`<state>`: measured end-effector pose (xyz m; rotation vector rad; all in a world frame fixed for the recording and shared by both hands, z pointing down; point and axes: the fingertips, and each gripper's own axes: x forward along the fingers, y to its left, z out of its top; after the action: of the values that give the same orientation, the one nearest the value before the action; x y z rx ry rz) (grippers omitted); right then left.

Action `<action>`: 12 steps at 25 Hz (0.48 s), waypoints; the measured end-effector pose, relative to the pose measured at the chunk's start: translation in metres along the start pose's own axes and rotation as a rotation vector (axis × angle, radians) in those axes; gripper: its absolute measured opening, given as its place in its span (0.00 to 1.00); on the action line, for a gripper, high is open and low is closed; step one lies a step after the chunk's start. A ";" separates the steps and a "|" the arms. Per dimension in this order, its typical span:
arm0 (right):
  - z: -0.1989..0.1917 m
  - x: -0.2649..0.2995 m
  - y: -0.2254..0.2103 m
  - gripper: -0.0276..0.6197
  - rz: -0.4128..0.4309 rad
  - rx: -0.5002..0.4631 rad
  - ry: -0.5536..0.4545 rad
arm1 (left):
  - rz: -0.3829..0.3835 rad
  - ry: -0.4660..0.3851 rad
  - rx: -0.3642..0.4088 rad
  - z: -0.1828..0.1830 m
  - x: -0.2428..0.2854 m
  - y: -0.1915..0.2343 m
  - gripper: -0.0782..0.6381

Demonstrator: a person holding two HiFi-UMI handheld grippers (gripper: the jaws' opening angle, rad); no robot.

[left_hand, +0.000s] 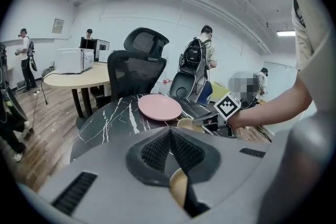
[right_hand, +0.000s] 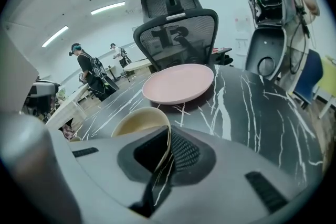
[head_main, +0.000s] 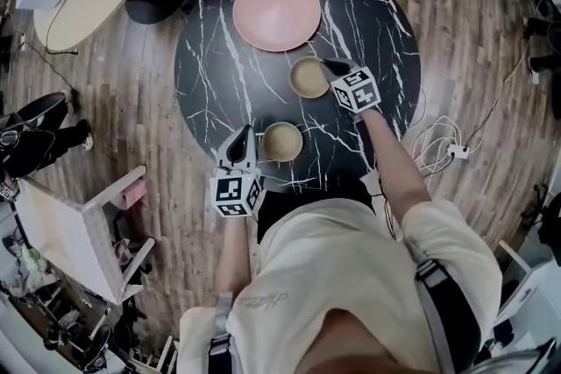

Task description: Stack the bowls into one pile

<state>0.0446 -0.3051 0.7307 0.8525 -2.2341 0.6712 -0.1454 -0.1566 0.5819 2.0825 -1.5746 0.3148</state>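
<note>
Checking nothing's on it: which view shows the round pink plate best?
Head view: the round pink plate shows whole from above, nothing on it. Right gripper view sees the plate from low; left gripper view, the plate farther, nearly edge-on.

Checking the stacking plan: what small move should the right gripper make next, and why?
Probably lift the far beige bowl just clear of the marble table: the right gripper is shut on its rim, and the near beige bowl sits empty, ready to receive it.
</note>
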 end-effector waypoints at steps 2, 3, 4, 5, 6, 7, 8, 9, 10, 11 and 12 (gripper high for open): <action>0.001 -0.002 0.003 0.08 0.002 -0.004 -0.004 | -0.003 0.000 0.000 0.000 -0.002 0.001 0.13; 0.001 -0.003 0.004 0.08 0.003 -0.003 -0.008 | -0.005 -0.001 0.002 0.000 -0.002 0.002 0.13; 0.001 -0.005 0.004 0.07 0.002 -0.001 -0.012 | -0.009 -0.004 0.004 0.001 -0.002 0.001 0.13; 0.001 -0.008 0.003 0.07 -0.002 -0.002 -0.015 | -0.012 -0.009 0.005 0.002 -0.002 0.000 0.13; 0.002 -0.011 0.002 0.07 -0.007 -0.007 -0.017 | -0.014 -0.015 0.006 0.003 -0.003 -0.002 0.13; 0.001 -0.014 0.002 0.07 -0.013 -0.013 -0.017 | -0.016 -0.019 0.009 0.004 -0.004 -0.002 0.13; 0.000 -0.017 0.003 0.07 -0.018 -0.017 -0.017 | -0.017 -0.022 0.011 0.005 -0.006 -0.001 0.13; -0.001 -0.020 0.003 0.07 -0.024 -0.018 -0.017 | -0.017 -0.023 0.013 0.005 -0.007 0.000 0.13; -0.003 -0.024 0.003 0.07 -0.029 -0.015 -0.019 | -0.018 -0.025 0.015 0.005 -0.009 0.001 0.13; -0.004 -0.028 0.003 0.07 -0.034 -0.013 -0.020 | -0.019 -0.028 0.016 0.005 -0.011 0.001 0.13; -0.006 -0.032 0.003 0.07 -0.040 -0.010 -0.021 | -0.020 -0.032 0.018 0.005 -0.012 0.001 0.13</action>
<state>0.0634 -0.2870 0.7109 0.9004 -2.2316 0.6344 -0.1508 -0.1494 0.5717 2.1256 -1.5739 0.2907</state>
